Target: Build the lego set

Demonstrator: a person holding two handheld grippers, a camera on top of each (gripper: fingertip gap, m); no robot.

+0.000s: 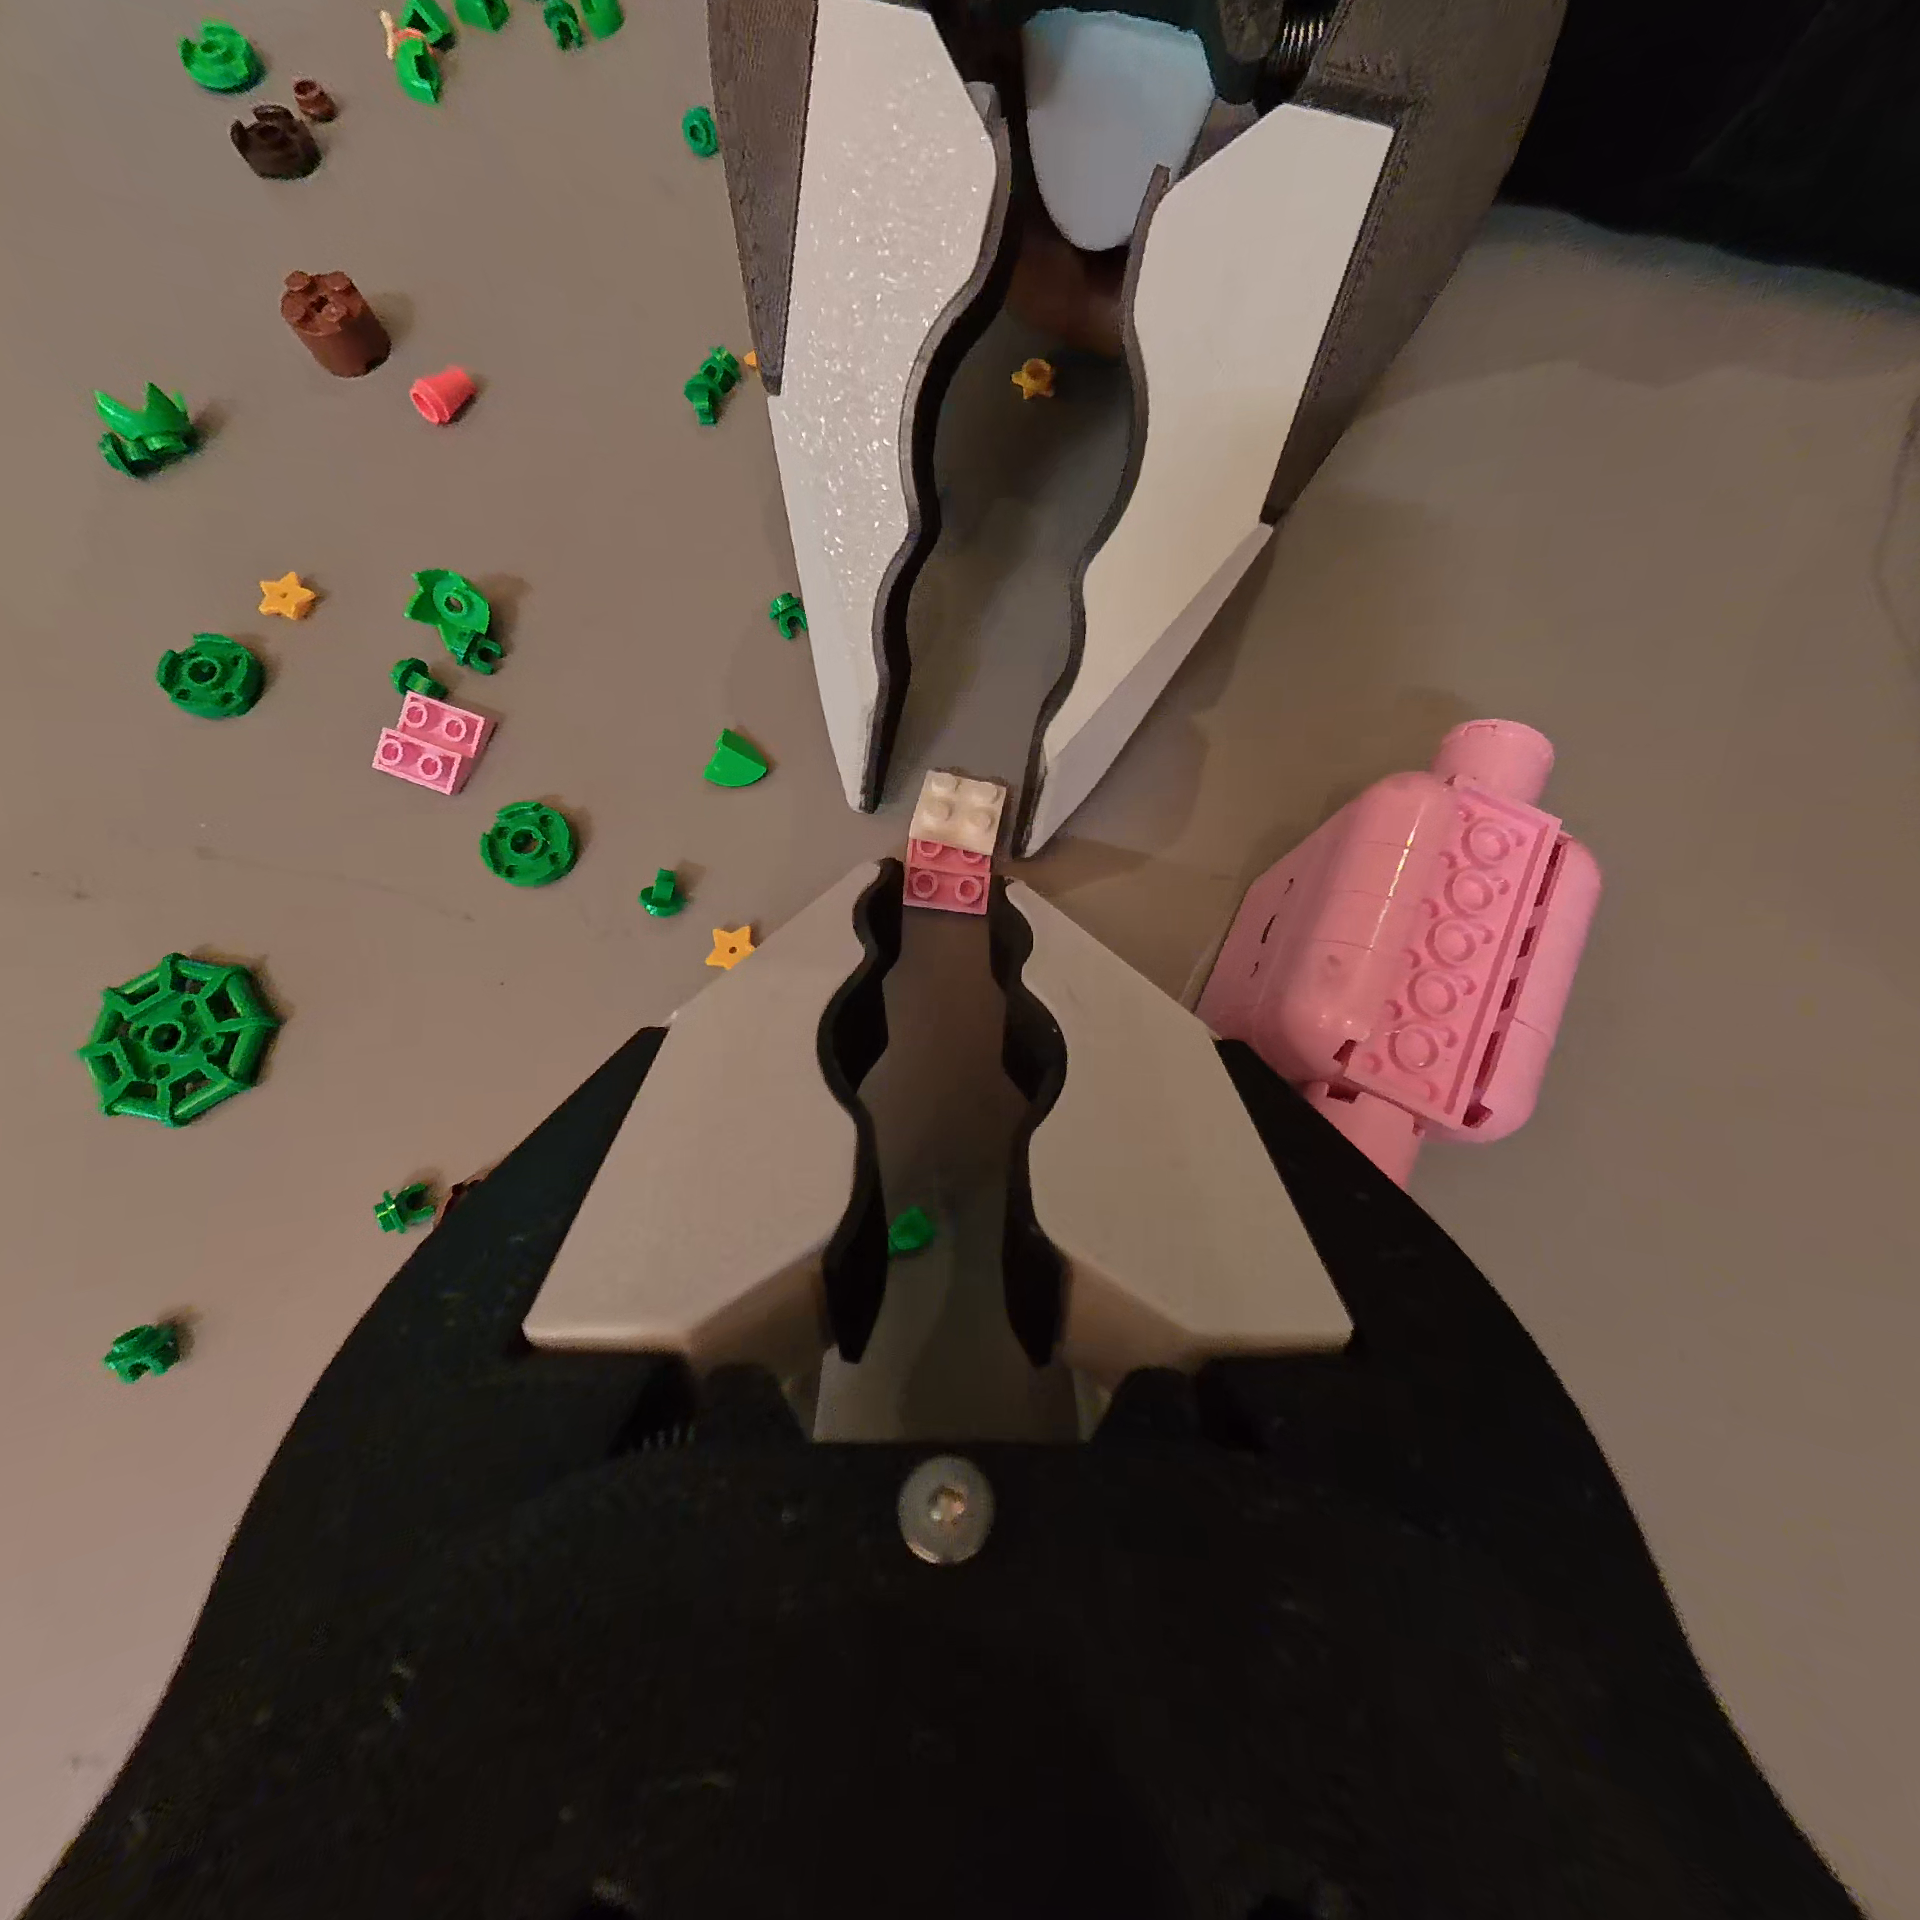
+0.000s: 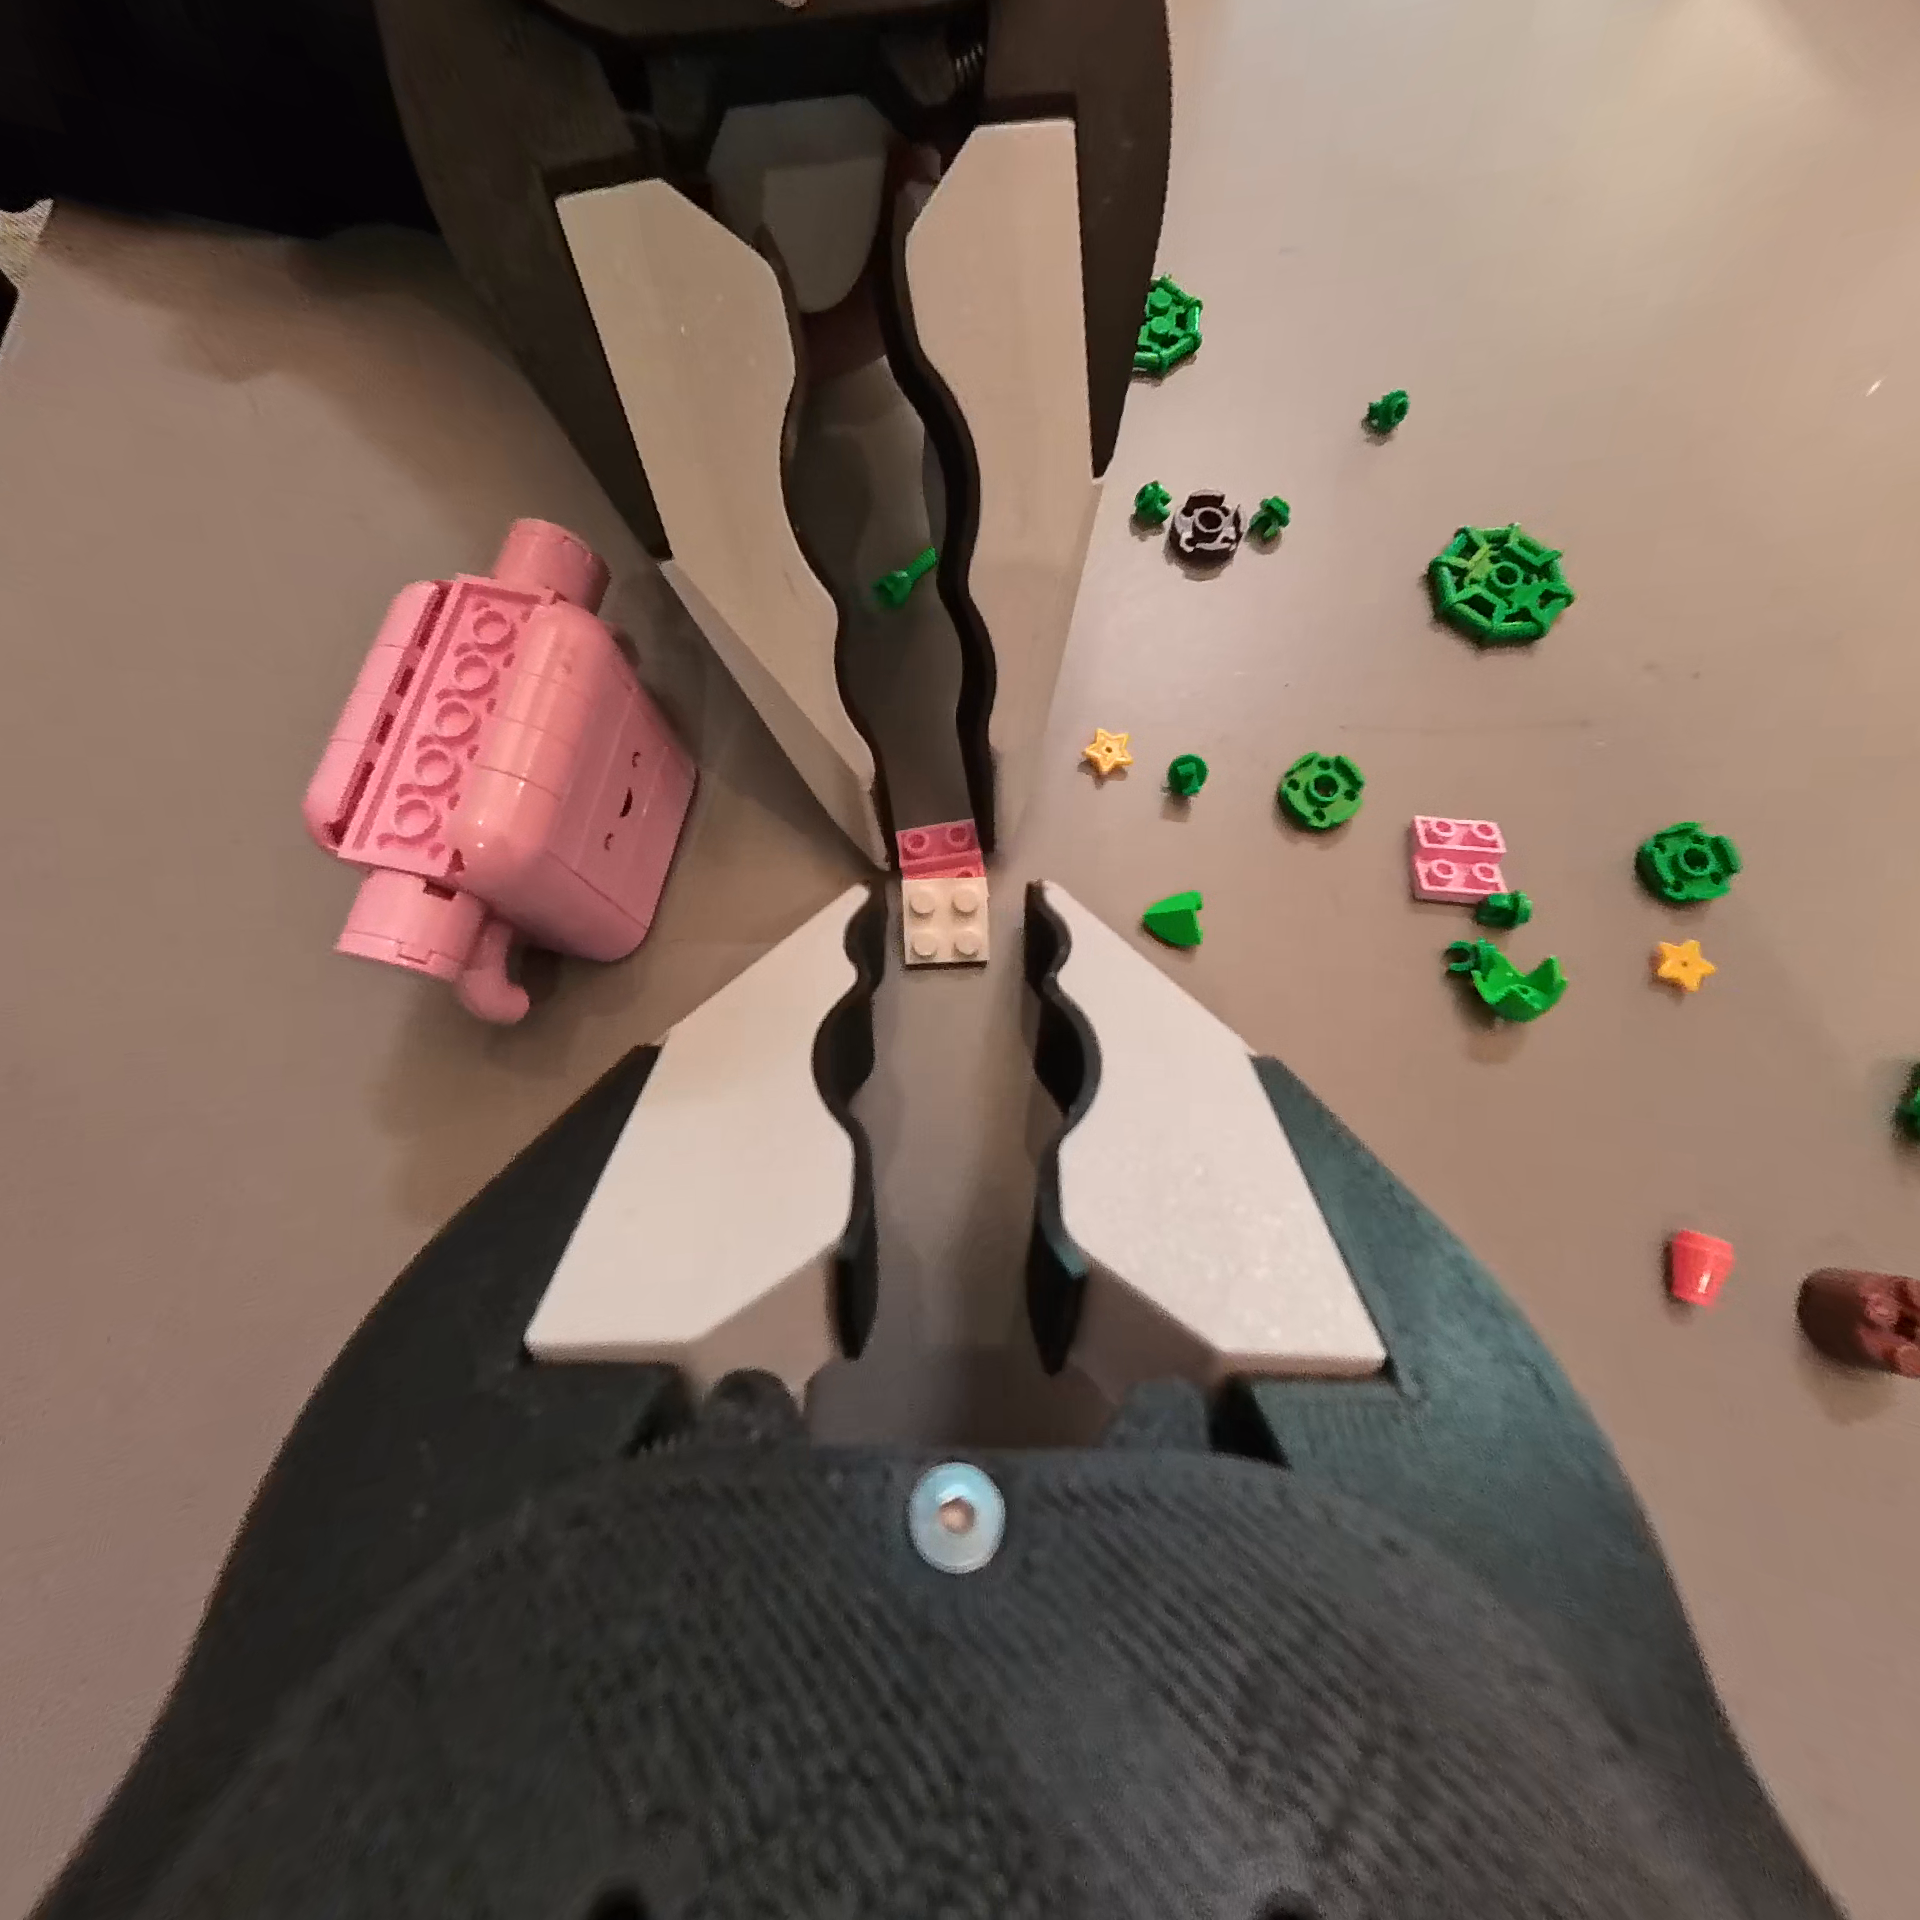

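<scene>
- Risk looming: the small white square studded plate, abutting the small pink studded brick, may be tilting or skidding loose if the right gripper closes off-centre.
- Right claw is standing open, straddling the white plate with gaps on either side.
- The left gripper appears to be pinching the pink brick, mid grey tabletop.

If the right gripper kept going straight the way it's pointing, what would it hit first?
The white 2x2 plate lying between the right gripper fingertips, then the pink plate joined to it and the left gripper facing it. Height above the table is unclear.
</scene>
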